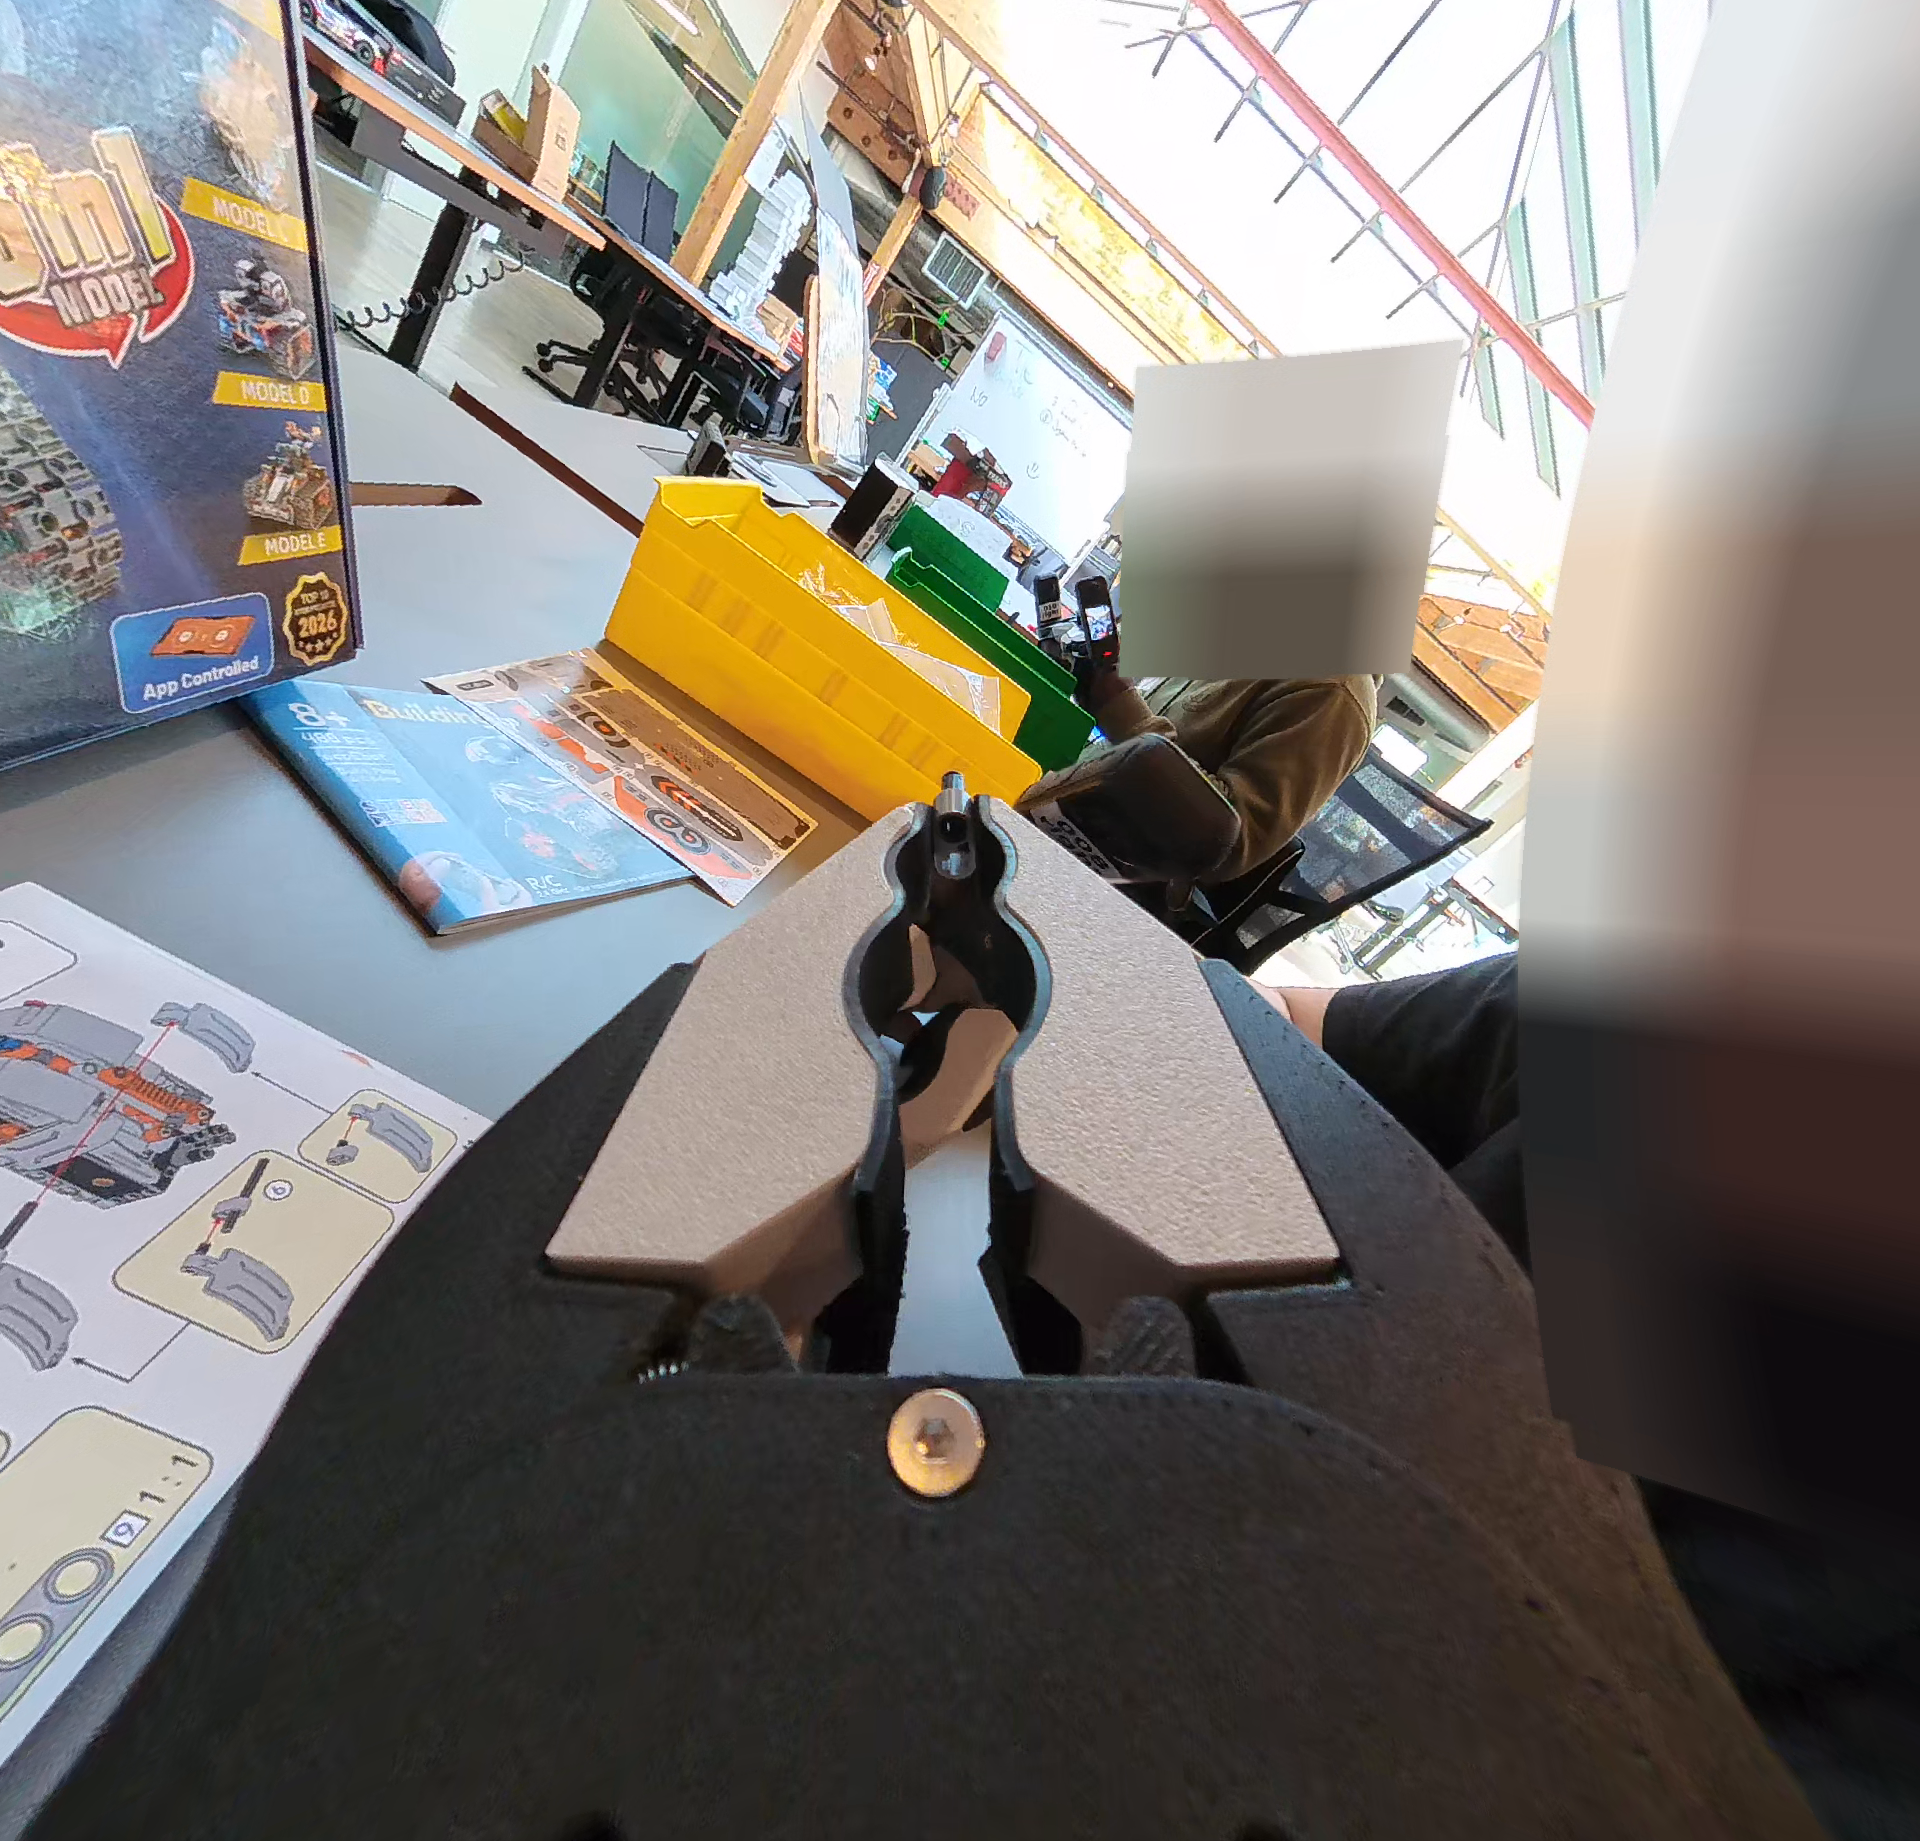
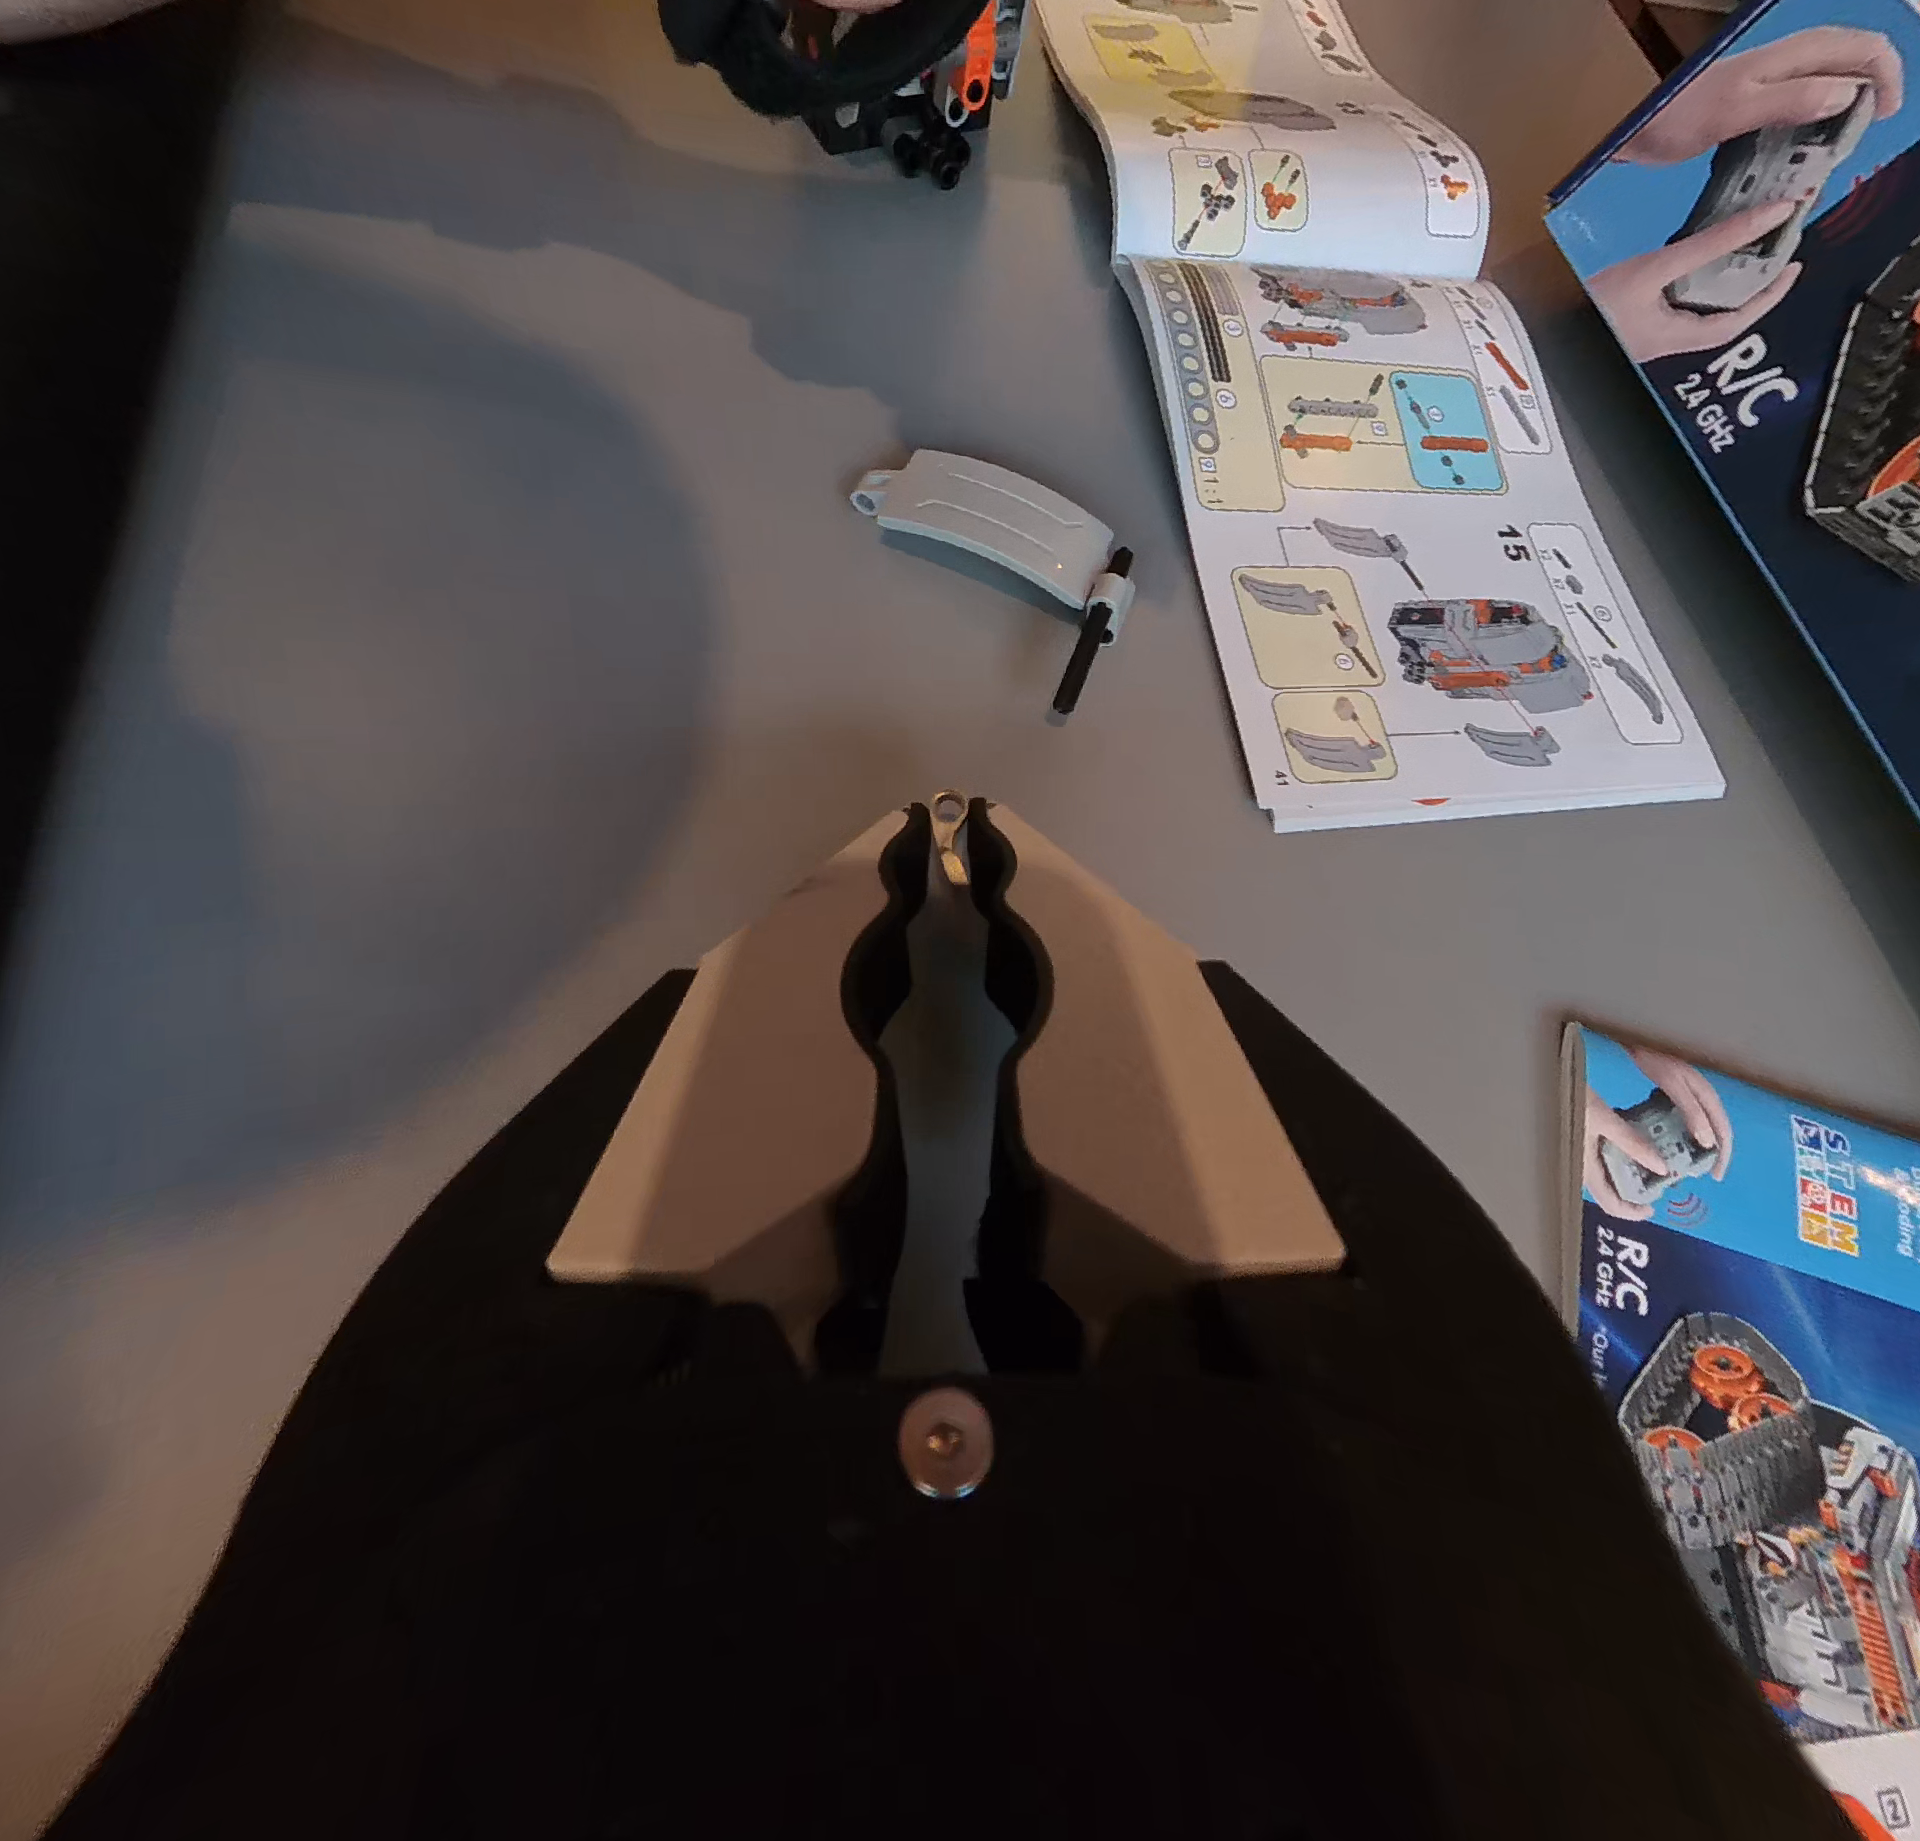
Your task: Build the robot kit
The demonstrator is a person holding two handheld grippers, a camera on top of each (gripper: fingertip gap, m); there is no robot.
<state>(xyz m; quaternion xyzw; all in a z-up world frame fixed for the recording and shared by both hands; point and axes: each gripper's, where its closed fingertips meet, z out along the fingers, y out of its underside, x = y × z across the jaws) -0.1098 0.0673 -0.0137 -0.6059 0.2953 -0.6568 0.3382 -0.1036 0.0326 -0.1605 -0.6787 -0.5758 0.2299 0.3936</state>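
My left gripper point(image 1: 951, 823) is shut on a small dark grey pin piece point(image 1: 950, 835) that pokes out past its tips. It is raised over the grey table's point(image 1: 312, 856) edge. My right gripper point(image 2: 948, 823) is shut on a thin light grey piece point(image 2: 948, 835) with a round hole at its end, held edge-on above the table point(image 2: 520, 648). Ahead of it lies a grey curved panel point(image 2: 982, 524) with a black axle point(image 2: 1081, 659) through one end. A hand holds a partly built black and orange model point(image 2: 935, 108) at the far edge.
An open instruction booklet point(image 2: 1403, 544) lies right of the panel and also shows in the left wrist view point(image 1: 156, 1168). The kit box point(image 1: 156, 337) stands at the left. A blue booklet point(image 1: 468, 804), sticker sheet point(image 1: 665, 763), yellow bin point(image 1: 810, 669) and green bin point(image 1: 997, 638) sit beyond. A person point(image 1: 1268, 752) sits opposite. Tip to tip, the grippers are about 15 cm apart.
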